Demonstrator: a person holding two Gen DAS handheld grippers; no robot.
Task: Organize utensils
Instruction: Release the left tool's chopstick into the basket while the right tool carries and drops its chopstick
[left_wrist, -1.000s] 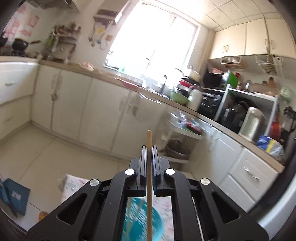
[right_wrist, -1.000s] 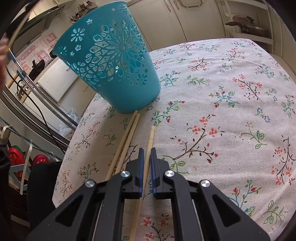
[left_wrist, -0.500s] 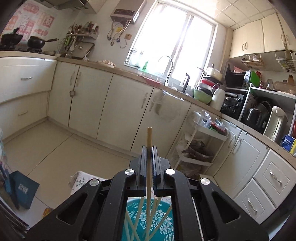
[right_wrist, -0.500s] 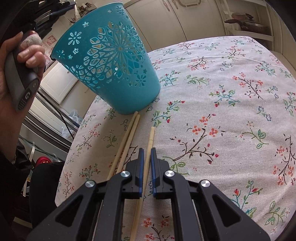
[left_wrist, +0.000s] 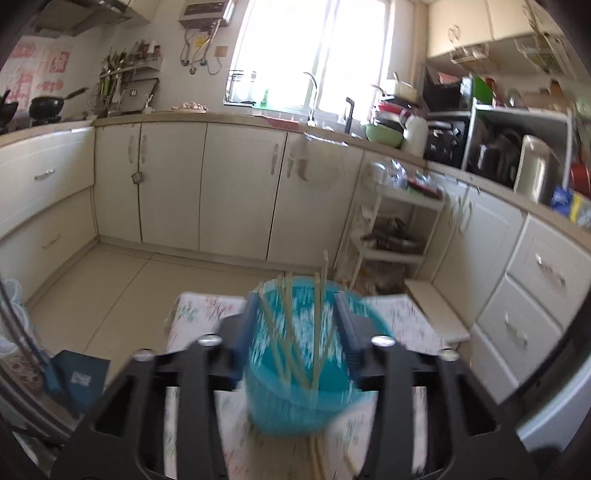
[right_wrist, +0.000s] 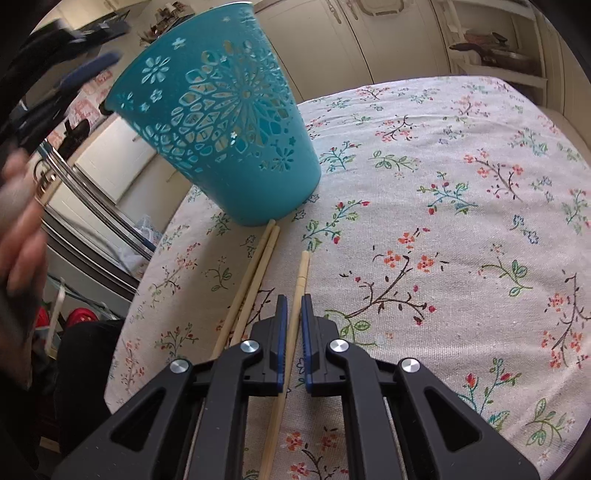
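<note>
A teal cut-out basket (right_wrist: 225, 136) stands on the floral tablecloth (right_wrist: 461, 229). In the left wrist view the basket (left_wrist: 299, 373) holds several wooden chopsticks (left_wrist: 318, 325). My left gripper (left_wrist: 295, 332) is open and empty above the basket's mouth. It also shows blurred at the upper left of the right wrist view (right_wrist: 74, 62). My right gripper (right_wrist: 291, 306) is shut on one chopstick (right_wrist: 301, 273) that lies on the cloth. Two more chopsticks (right_wrist: 255, 266) lie side by side to its left, their tips at the basket's base.
The table edge runs down the left of the right wrist view. Beyond it are a metal rack (right_wrist: 92, 206) and red weights (right_wrist: 79, 317). Kitchen cabinets (left_wrist: 240, 184), a white trolley (left_wrist: 395, 229) and a blue book (left_wrist: 79, 376) on the floor lie beyond the table.
My left gripper has opened and let its chopstick drop into the basket. My right gripper has stayed shut on its chopstick.
</note>
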